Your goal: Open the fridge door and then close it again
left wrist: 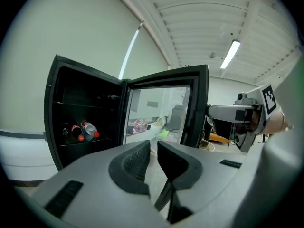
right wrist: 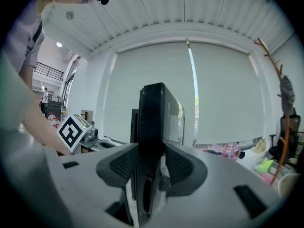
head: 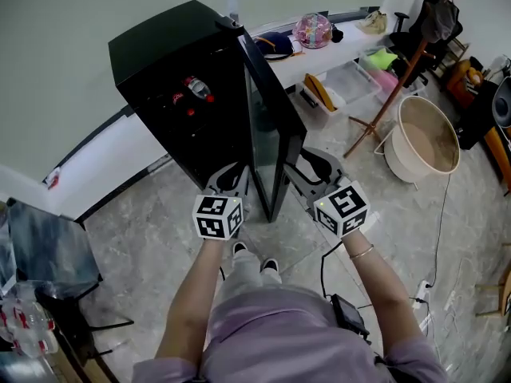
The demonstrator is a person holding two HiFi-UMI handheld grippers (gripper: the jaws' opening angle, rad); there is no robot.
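1. Head view: a black fridge (head: 160,62) stands at upper left against a pale wall. Its cabinet is open, and red-capped bottles (head: 196,90) lie on a shelf inside.
2. The left gripper (head: 227,180), held out in the person's left hand, hangs in front of the open cabinet, just left of the door's lower edge. The left gripper view shows its jaws drawn almost together, with only a thin slit between the ribbed pads. Nothing sits in that slit, and the gripper is clear of both fridge and door.
3. The fridge door (head: 271,126), black-framed with a glass panel, is swung well out from the cabinet. From above it appears nearly edge-on, between the two grippers, with its free edge toward the person.
4. The right gripper (head: 310,166) meets that free edge from the door's right side. In the right gripper view the black edge runs upright between the jaws. The jaws are partly closed, and one ribbed pad lies against each face of the door, so the gripper has hold of the door itself.
5. Further right, a white ledge (head: 319,54) along the wall carries small items, and clear storage bins (head: 351,82) sit below it. A wooden coat stand (head: 411,62) rises beside a large cream basin (head: 427,138) on the marbled floor (head: 399,230).
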